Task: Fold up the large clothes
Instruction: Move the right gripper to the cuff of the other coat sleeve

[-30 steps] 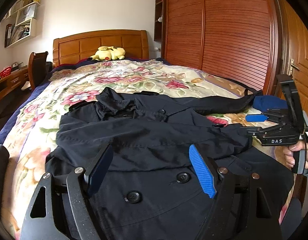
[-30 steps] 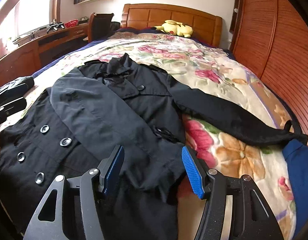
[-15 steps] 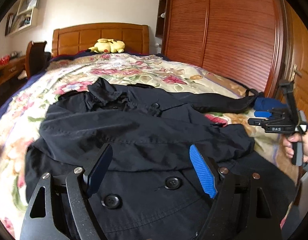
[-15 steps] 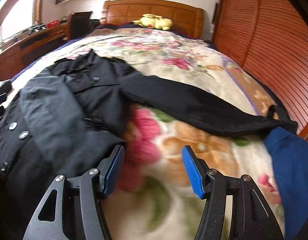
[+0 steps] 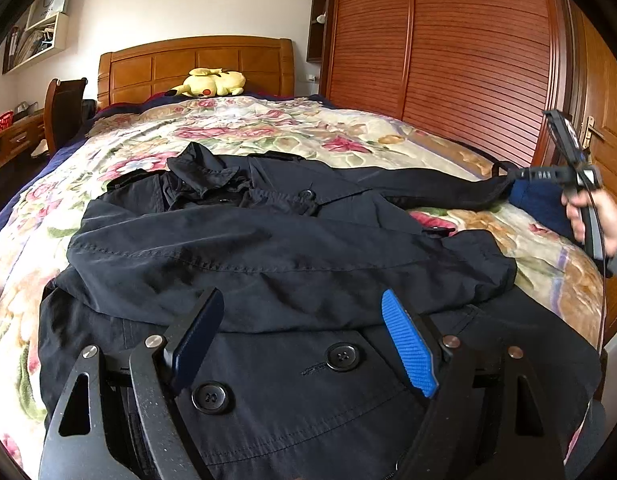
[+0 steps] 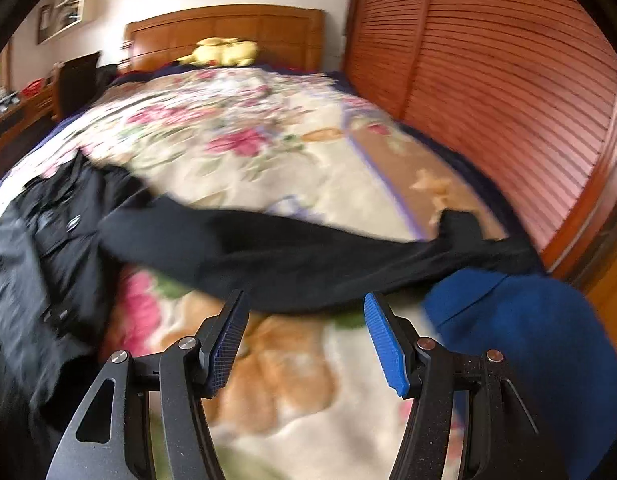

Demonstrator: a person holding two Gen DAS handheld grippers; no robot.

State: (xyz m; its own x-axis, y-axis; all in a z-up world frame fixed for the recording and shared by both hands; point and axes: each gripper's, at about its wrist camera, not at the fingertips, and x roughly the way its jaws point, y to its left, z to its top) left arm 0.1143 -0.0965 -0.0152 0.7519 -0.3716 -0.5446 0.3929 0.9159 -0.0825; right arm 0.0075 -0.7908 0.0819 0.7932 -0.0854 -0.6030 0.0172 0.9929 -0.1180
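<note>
A large black button-front coat (image 5: 268, 248) lies spread on the floral bedspread (image 5: 236, 128), one sleeve folded across its chest. Its other sleeve (image 6: 308, 256) stretches out to the right, towards the bed's edge. My left gripper (image 5: 300, 298) stands open just above the coat's lower front, near two buttons, with nothing pinched. My right gripper (image 6: 304, 298) hovers open over the bedspread just short of the outstretched sleeve, empty; that view is blurred. In the left wrist view a hand (image 5: 596, 220) holds the right gripper at the far right.
A blue garment (image 6: 528, 332) lies at the bed's right edge by the sleeve cuff. A slatted wooden wardrobe (image 5: 468, 60) stands close along the right. A yellow plush toy (image 5: 210, 82) rests by the headboard. A chair (image 5: 62, 112) and a desk are at the left.
My right gripper has swung right, from over the coat's body to the outstretched sleeve. My left gripper has sunk a little towards the coat's front. Both stay open.
</note>
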